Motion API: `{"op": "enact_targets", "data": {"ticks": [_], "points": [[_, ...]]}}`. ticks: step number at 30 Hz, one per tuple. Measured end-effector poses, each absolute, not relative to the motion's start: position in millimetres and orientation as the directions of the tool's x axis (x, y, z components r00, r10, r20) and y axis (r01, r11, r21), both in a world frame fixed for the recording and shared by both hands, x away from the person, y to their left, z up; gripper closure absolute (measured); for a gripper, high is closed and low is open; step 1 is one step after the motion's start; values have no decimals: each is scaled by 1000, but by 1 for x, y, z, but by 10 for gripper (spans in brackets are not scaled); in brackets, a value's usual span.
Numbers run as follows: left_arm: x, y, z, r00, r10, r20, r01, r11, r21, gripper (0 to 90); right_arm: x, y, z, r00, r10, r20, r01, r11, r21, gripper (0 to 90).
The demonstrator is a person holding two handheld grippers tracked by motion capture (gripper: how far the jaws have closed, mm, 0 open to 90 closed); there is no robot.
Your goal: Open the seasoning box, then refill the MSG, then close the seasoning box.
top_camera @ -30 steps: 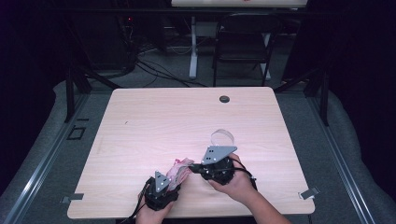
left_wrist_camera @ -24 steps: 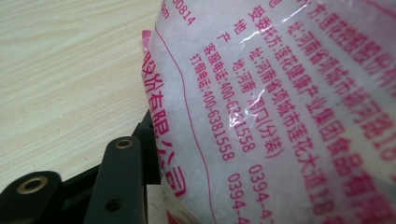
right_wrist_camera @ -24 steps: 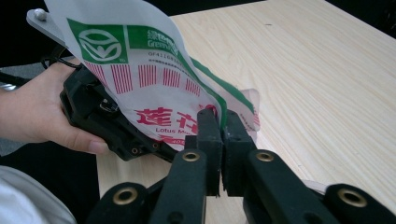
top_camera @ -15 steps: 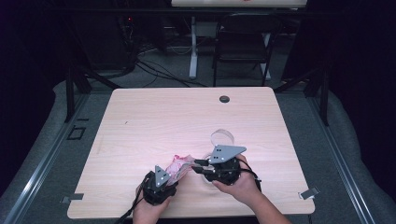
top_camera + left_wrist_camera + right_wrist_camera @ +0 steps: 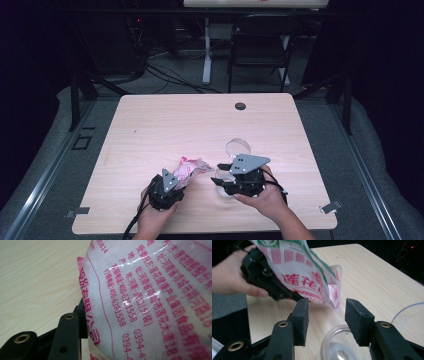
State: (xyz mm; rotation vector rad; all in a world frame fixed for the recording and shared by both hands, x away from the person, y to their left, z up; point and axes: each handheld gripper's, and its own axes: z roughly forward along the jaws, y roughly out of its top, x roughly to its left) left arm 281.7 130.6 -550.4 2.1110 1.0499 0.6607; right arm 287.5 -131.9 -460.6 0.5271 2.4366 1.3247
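A white bag with pink and green print (image 5: 191, 167) hangs tilted over the table's near edge, held by my left gripper (image 5: 181, 179). In the left gripper view a black finger (image 5: 72, 332) presses against the bag (image 5: 155, 297), whose film covers the other side. My right gripper (image 5: 327, 315) faces the bag's lower corner (image 5: 332, 290); its jaws have just been opening and stand wide apart, touching nothing. Under them sits a clear round container (image 5: 337, 350), seen in the high view (image 5: 222, 192) beside the right gripper (image 5: 220, 175).
A clear round lid (image 5: 238, 147) lies flat just beyond the right gripper, and its rim (image 5: 409, 312) shows at the right of the right gripper view. A dark grommet (image 5: 240, 106) marks the wooden table (image 5: 165, 125) near its far edge. A chair (image 5: 260, 45) stands behind.
The right gripper's jaws have opened and let go of the bag. The left hand has lifted the bag a little, up and toward the right gripper.
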Motion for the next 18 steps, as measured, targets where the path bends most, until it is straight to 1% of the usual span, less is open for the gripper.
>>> {"op": "enact_targets", "data": {"ticks": [1,5,11,13,18], "points": [[283,131,-549,545,827,139,479,-443,757,556,288,-133,-460,-881,459,-116,159,517,841,540],[287,132,-541,545,824,157,464,-452,762,557,290,-134,-455,-889,445,-103,166,524,835,542],[296,129,-529,572,795,204,432,-503,748,558,297,-140,-448,-880,458,-129,162,544,824,533],[298,127,-527,580,783,223,417,-521,745,558,298,-142,-447,-881,453,-137,161,560,813,575],[300,122,-521,597,759,261,390,-559,732,559,300,-145,-444,-882,432,-186,138,616,775,600]]}}
